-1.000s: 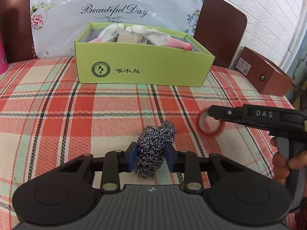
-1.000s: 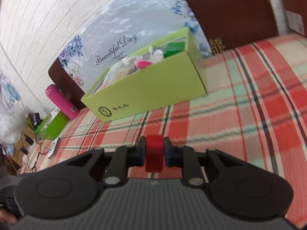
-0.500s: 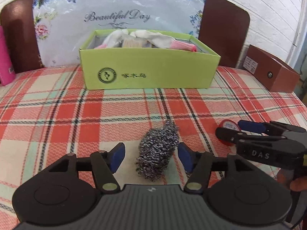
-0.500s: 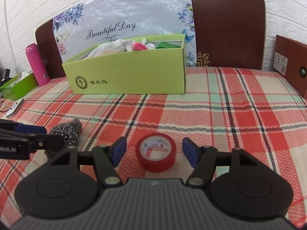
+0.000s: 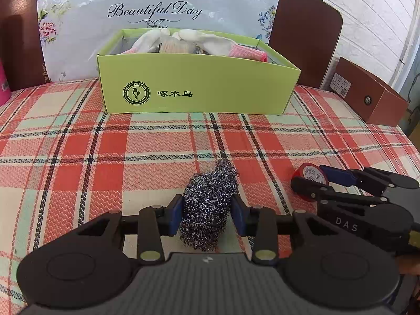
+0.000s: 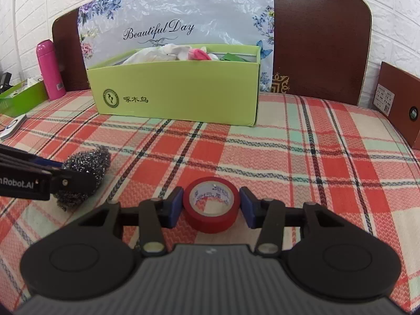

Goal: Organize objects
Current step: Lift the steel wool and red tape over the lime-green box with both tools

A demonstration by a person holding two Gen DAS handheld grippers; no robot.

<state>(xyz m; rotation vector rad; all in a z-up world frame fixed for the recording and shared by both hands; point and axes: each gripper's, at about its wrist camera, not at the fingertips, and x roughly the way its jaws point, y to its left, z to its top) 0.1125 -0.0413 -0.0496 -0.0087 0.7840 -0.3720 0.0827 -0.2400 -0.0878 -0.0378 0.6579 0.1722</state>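
The left gripper (image 5: pixel 207 216) is closing, its blue pads touching both flanks of the steel-wool scourer (image 5: pixel 208 204), which lies on the plaid cloth (image 5: pixel 110 152). The right gripper (image 6: pixel 211 206) is closing too, with the red tape roll (image 6: pixel 211 204) lying flat between its pads; a sliver of space seems to remain on each side (too fine to be sure of contact). The two grippers sit side by side, near each other, so each shows at the edge of the other's view.

Ahead, well apart from both, stands the green box (image 5: pixel 197 86), open-topped and already holding white gloves (image 5: pixel 207 40) with pink cuffs; what lies under them is hidden. Behind it leans a floral bag (image 5: pixel 157 5) against a dark headboard (image 6: pixel 320 39). A brown box (image 5: pixel 367 94) sits at the right edge, a pink bottle (image 6: pixel 50 71) and a smaller green box (image 6: pixel 21 99) at the left, partly cut off.

Between grippers and box the cloth lies open.
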